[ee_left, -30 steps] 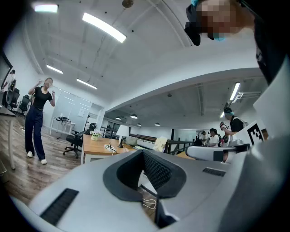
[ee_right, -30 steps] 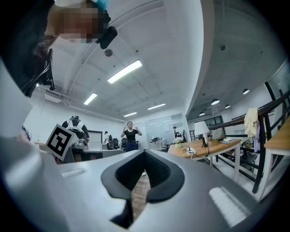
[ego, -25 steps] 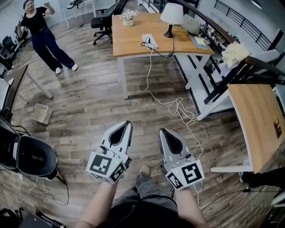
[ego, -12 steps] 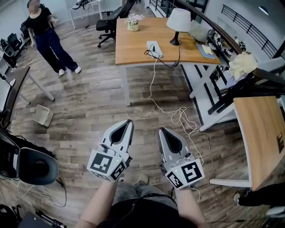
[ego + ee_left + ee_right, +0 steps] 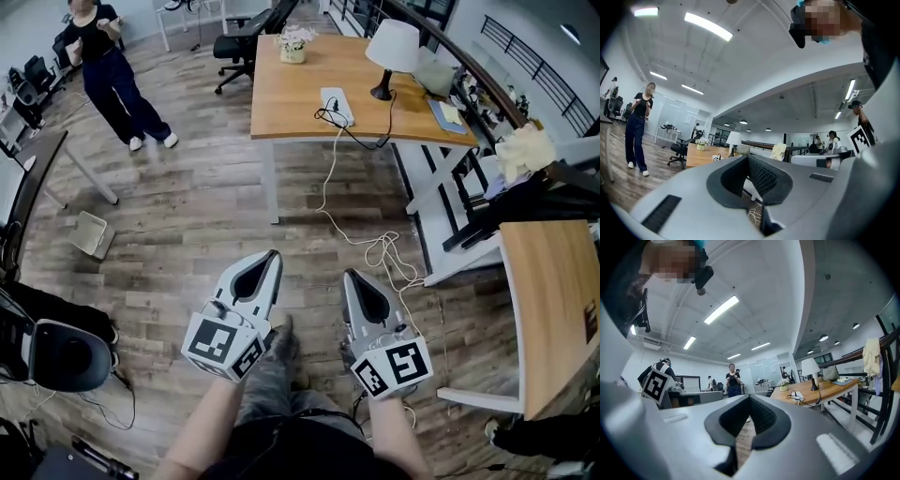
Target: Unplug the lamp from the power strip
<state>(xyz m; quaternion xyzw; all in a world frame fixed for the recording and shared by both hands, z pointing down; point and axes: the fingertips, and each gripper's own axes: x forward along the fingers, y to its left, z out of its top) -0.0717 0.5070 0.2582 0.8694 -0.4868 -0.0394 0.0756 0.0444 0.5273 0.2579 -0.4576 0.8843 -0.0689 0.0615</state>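
A lamp (image 5: 394, 47) with a white shade stands on the far wooden desk (image 5: 291, 94). Its black cord runs to a white power strip (image 5: 337, 103) lying on the desktop. A white cable (image 5: 380, 248) drops from the strip and coils on the floor. My left gripper (image 5: 270, 256) and right gripper (image 5: 350, 276) are held side by side over the floor, well short of the desk, both shut and empty. The left gripper view shows the lamp (image 5: 734, 138) small and distant past the closed jaws. In the right gripper view the lamp (image 5: 809, 367) and strip (image 5: 797, 394) sit far off at the right.
A person (image 5: 108, 66) stands at the far left on the wood floor. An office chair (image 5: 248, 37) and a flower pot (image 5: 293, 42) are by the desk. A black chair (image 5: 66, 352) is at my lower left, a second desk (image 5: 553, 300) at my right, a small bin (image 5: 89, 234) on the floor.
The desk with the lamp and strip has drawn nearer and lower in the head view as I walk toward it. Both grippers travel along, still shut.
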